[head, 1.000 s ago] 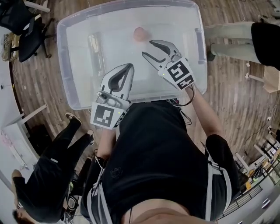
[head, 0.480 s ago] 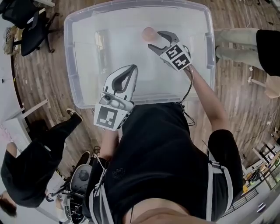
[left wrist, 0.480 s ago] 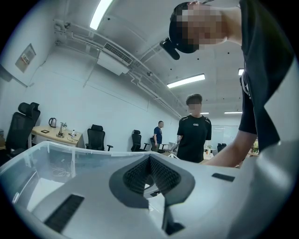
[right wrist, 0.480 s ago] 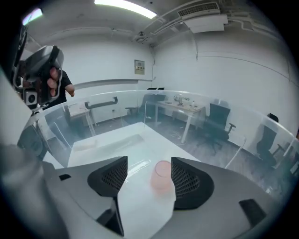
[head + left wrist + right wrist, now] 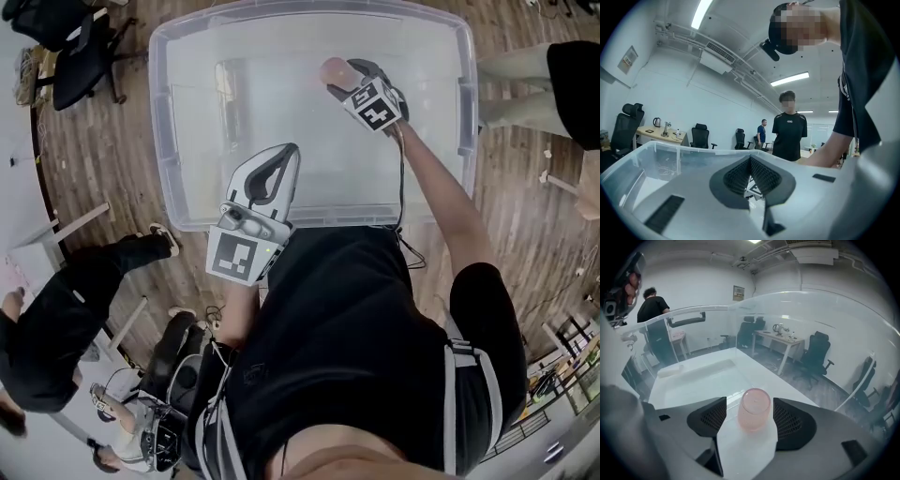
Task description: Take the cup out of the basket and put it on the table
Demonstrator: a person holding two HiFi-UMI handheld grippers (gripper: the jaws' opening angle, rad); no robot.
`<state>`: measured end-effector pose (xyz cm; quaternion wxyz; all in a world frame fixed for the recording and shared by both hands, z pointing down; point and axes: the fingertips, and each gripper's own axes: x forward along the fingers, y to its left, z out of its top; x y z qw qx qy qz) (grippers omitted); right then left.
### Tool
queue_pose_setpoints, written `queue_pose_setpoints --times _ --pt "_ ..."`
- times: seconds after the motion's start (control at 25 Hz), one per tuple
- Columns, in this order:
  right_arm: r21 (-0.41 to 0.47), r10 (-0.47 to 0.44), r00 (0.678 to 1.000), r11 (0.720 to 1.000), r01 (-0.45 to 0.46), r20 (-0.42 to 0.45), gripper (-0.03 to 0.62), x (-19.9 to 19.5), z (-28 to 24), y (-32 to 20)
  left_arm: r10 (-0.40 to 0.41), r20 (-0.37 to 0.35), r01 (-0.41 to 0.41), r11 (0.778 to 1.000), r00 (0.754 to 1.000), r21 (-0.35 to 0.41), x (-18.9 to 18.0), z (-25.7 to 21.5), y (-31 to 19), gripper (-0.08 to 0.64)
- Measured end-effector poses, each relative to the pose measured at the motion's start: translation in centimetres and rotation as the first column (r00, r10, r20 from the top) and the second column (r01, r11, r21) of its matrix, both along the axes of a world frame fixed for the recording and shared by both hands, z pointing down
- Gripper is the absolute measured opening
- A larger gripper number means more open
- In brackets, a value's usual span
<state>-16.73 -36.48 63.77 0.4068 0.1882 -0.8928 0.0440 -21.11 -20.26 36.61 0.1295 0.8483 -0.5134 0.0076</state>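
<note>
- Leftmost, a black office chair (image 5: 80,52) stands on the wooden floor (image 5: 94,178), out past the far left corner of the basket (image 5: 165,141).
- A bystander in black (image 5: 56,319) stands on that same floor, one shoe just off the basket's near left corner.
- The basket is a clear plastic tub with a rolled rim. It sits on the floor in front of the person who holds the tools, with its long sides as the near and far edges.
- The left gripper (image 5: 290,152) hangs over the near edge, a little left of that edge's middle, and points toward the far edge.
- Its claw is pressed together, the ribbed pads meeting with nothing between them.
- The cup (image 5: 753,409) is pale pink and see-through. It stands on the basket's white bottom, close to the far edge and a little right of the middle.
- The right gripper (image 5: 347,79) reaches down into the basket at a slant, with the person's bare forearm (image 5: 436,192) stretched across the near edge behind it.
- Its claw is spread and has just been opening wider.
- The cup stands between the two dark pads (image 5: 790,420), with a narrow gap on each side, so neither pad presses on it.
- Rightmost, beyond the basket's right edge, the legs of another person (image 5: 525,66) cross the floor.
</note>
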Motion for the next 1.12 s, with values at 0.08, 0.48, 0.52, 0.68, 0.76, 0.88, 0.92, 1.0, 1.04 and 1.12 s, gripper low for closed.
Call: queue_pose_setpoints --times 0.08,0.48,0.52,0.68,0.76,0.88,0.92,1.0,1.04,1.12 --pt "-0.016 0.013 1.000 1.000 -0.013 0.005 0.298 -0.1 0.7 -0.4 -0.007 0.006 0.007 1.000 1.000 -0.006 -0.3 0.1 0.1 0.018" --pt "-0.056 0.049 0.999 0.997 -0.048 0.010 0.307 -1.6 4.0 -2.2 -0.025 0.025 0.026 0.999 0.999 -0.036 -1.0 0.9 0.0 0.018" --pt "-0.059 0.049 0.999 0.997 -0.048 0.006 0.307 -1.7 4.2 -2.2 -0.027 0.026 0.028 0.999 0.999 -0.035 -1.0 0.9 -0.1 0.018" --pt "-0.064 0.049 0.999 0.997 -0.049 0.001 0.307 -1.9 4.8 -2.2 -0.034 0.029 0.035 0.998 0.999 -0.047 -1.2 1.0 -0.1 0.018" --pt "-0.054 0.044 0.999 0.998 -0.045 -0.011 0.307 -1.8 4.8 -2.3 -0.031 0.026 0.032 0.999 0.999 -0.043 -1.1 0.9 -0.2 0.018" --pt "-0.051 0.028 0.999 0.998 -0.029 -0.019 0.305 -2.0 4.8 -2.2 -0.026 0.014 0.027 0.999 1.000 -0.036 -1.0 0.7 -0.4 0.018" --pt "-0.053 0.022 1.000 0.998 -0.023 -0.020 0.305 -2.1 4.8 -2.1 -0.025 0.011 0.025 0.999 1.000 -0.034 -1.0 0.7 -0.5 0.018" --pt "-0.061 0.014 1.000 0.998 -0.015 -0.021 0.305 -2.1 4.8 -1.9 -0.025 0.012 0.025 0.999 1.000 -0.035 -1.0 0.7 -0.5 0.018" --pt "-0.065 0.010 1.000 0.998 -0.012 -0.021 0.305 -2.1 4.8 -1.8 -0.024 0.012 0.025 0.999 1.000 -0.036 -1.0 0.7 -0.6 0.018" --pt "-0.070 0.010 1.000 0.997 -0.011 -0.021 0.305 -1.9 4.8 -1.8 -0.026 0.014 0.026 0.999 1.000 -0.037 -1.0 0.8 -0.6 0.018"
